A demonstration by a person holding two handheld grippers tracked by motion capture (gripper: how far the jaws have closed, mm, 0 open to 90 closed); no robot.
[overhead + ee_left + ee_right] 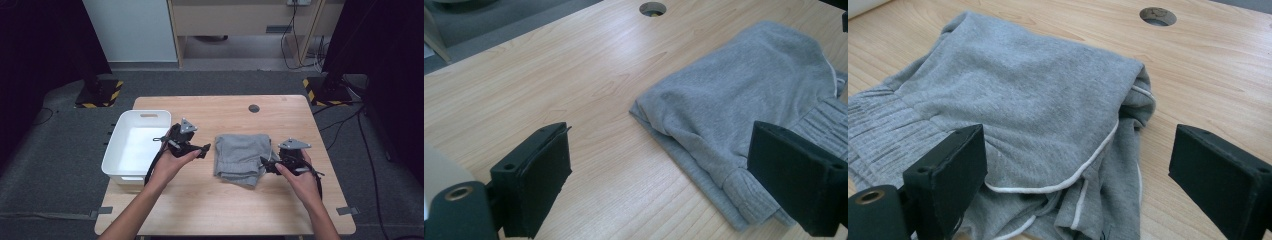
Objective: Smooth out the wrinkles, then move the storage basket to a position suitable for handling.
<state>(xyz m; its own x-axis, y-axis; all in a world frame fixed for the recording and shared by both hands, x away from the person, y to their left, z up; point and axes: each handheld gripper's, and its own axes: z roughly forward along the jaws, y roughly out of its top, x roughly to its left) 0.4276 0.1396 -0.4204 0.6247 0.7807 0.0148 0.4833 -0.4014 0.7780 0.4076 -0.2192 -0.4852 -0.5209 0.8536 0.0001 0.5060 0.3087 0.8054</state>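
Lying folded between both claws, the grey garment [243, 157] is looking done, left claw [206, 150] and right claw [265, 163] gaping wide, empty; white bin [131, 176] beyond left claw is waiting.

**Three cameras around the folded grey garment**

The high view looked forward and down over the whole tabletop [200, 200]. Both gripper views sat low and close, facing the grey garment [242, 157] from opposite sides, sharing it [734, 100] [1023, 100] and the tabletop's round hole [652, 8].
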